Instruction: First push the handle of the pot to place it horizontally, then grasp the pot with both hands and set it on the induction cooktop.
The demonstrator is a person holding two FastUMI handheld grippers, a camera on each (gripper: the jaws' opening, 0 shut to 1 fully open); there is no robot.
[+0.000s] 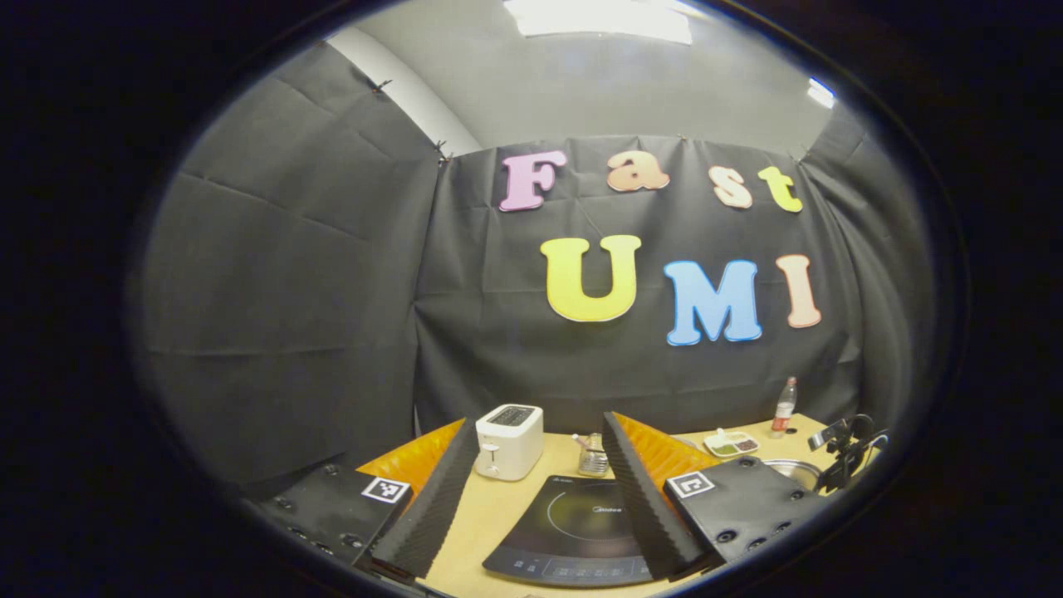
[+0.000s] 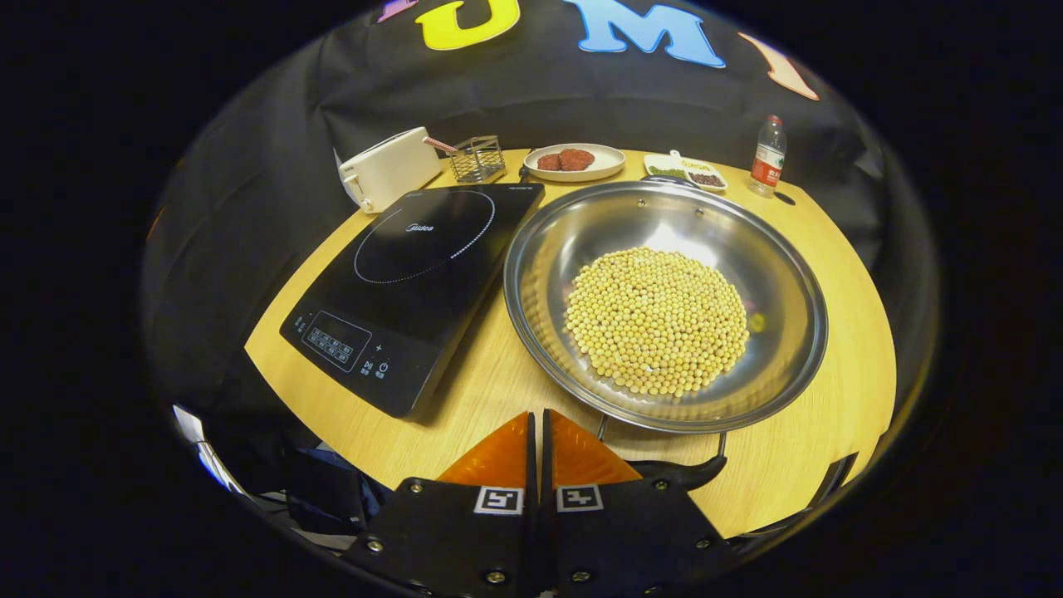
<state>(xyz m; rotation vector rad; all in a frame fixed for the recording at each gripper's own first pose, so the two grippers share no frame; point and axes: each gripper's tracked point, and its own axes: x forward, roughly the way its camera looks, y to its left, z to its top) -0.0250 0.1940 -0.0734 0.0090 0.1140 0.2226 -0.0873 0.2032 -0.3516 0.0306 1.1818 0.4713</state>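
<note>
A wide steel pot point(image 2: 573, 241) holding a heap of soybeans point(image 2: 656, 320) sits on the wooden table, right of the black induction cooktop point(image 2: 415, 266). Its black handle point(image 2: 674, 475) points toward me at the near rim. My right gripper point(image 2: 538, 444) is shut with nothing in it, its tips just short of the near rim and left of the handle. In the left gripper view the left gripper point(image 1: 540, 498) is held open above the cooktop point(image 1: 573, 523), nothing between its fingers. A sliver of the pot's rim point(image 1: 793, 472) shows at the right.
Along the table's back stand a white toaster point(image 2: 389, 170), a wire basket point(image 2: 480, 159), a plate of meat point(image 2: 575, 160), a small divided dish point(image 2: 685, 170) and a bottle point(image 2: 768, 154). A black clamp-like object point(image 1: 847, 453) stands at the right edge beyond the pot.
</note>
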